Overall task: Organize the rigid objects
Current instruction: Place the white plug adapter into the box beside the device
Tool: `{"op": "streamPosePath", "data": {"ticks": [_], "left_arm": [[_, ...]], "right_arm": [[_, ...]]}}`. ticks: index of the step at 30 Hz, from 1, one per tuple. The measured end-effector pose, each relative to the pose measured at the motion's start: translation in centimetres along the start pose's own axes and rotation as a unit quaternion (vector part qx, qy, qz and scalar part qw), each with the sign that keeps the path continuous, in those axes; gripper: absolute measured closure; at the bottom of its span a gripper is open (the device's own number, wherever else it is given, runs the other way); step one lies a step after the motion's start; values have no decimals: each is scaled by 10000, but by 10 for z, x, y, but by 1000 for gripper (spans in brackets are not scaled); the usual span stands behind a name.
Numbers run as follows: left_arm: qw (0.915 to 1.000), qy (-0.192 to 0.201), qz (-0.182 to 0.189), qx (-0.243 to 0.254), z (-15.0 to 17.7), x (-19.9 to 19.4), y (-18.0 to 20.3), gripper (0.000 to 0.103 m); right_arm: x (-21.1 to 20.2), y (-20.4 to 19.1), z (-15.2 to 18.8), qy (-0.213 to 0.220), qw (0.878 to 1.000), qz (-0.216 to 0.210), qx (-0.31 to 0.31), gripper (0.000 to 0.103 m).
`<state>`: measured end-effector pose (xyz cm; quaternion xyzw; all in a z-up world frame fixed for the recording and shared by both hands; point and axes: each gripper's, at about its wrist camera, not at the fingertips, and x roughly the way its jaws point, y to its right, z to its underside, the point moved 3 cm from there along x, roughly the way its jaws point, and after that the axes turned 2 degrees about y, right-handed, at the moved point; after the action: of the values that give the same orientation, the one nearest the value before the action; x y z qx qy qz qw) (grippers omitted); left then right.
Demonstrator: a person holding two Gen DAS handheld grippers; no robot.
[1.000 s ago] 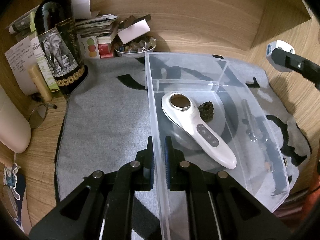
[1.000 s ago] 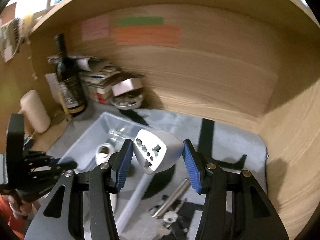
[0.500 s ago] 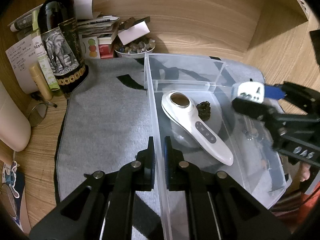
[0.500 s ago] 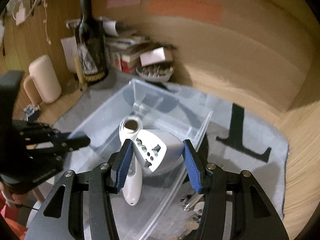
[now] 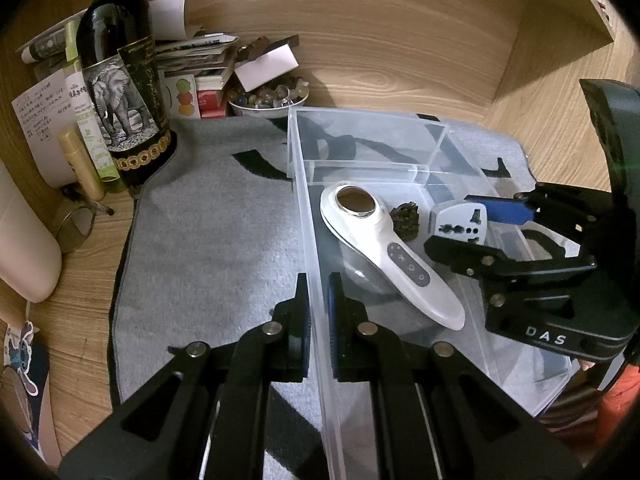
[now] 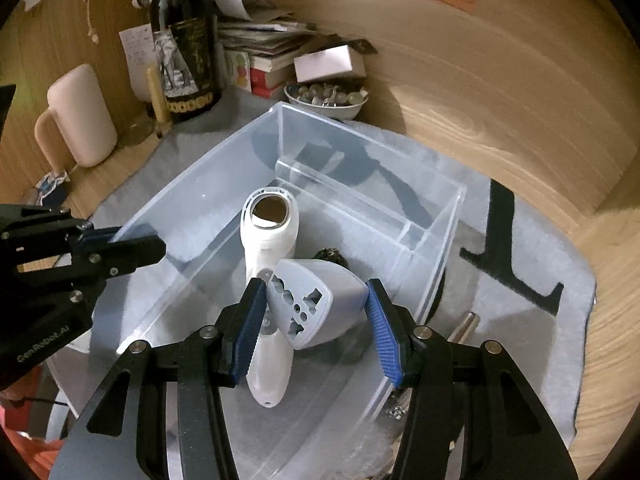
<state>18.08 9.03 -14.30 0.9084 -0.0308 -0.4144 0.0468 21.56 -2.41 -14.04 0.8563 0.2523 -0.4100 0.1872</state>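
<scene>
A clear plastic bin [image 5: 304,208] [image 6: 192,196] lies on a grey cloth. My left gripper [image 5: 318,280] [image 6: 132,242] is shut on its left wall. Inside the bin lie a white handheld device [image 5: 384,248] [image 6: 268,240] with a round metal head and a small dark pine cone [image 5: 405,220] [image 6: 334,255]. Above the bin's right side my right gripper [image 6: 314,298] [image 5: 468,220] is shut on a pale grey travel adapter [image 6: 316,300] [image 5: 460,224], its socket holes facing the camera.
The cloth [image 5: 208,248] covers a wooden desk. At the back stand a dark elephant-label bottle [image 5: 120,92], stacked papers, a bowl of stones [image 5: 268,98] and a pink mug [image 6: 80,120]. Metal parts [image 6: 464,326] lie on the cloth to the right of the bin.
My right gripper has come down and inward with the adapter, from outside the bin's right side to over its inside. The left gripper kept still on the wall.
</scene>
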Motion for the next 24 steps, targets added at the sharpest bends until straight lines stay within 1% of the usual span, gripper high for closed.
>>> {"op": "streamPosePath", "data": {"ticks": [5, 7, 8, 15, 21, 24], "left_arm": [[10000, -1, -1, 2, 0, 0, 0, 96], [10000, -2, -7, 7, 0, 0, 0, 96], [10000, -1, -9, 8, 0, 0, 1, 96], [10000, -4, -15, 12, -1, 0, 1, 96], [10000, -2, -19, 13, -1, 0, 1, 96], [10000, -5, -17, 15, -1, 0, 1, 96]], "right_arm": [[0, -1, 0, -60, 10000, -35, -8, 54], [-3, 0, -1, -29, 10000, -68, 34, 47], [-5, 1, -2, 3, 10000, -81, 56, 46], [-38, 15, -13, 501, 9985, 73, 227, 43], [-69, 41, -19, 914, 9937, 424, 481, 43], [-79, 58, -17, 1014, 9908, 603, 667, 43]]}}
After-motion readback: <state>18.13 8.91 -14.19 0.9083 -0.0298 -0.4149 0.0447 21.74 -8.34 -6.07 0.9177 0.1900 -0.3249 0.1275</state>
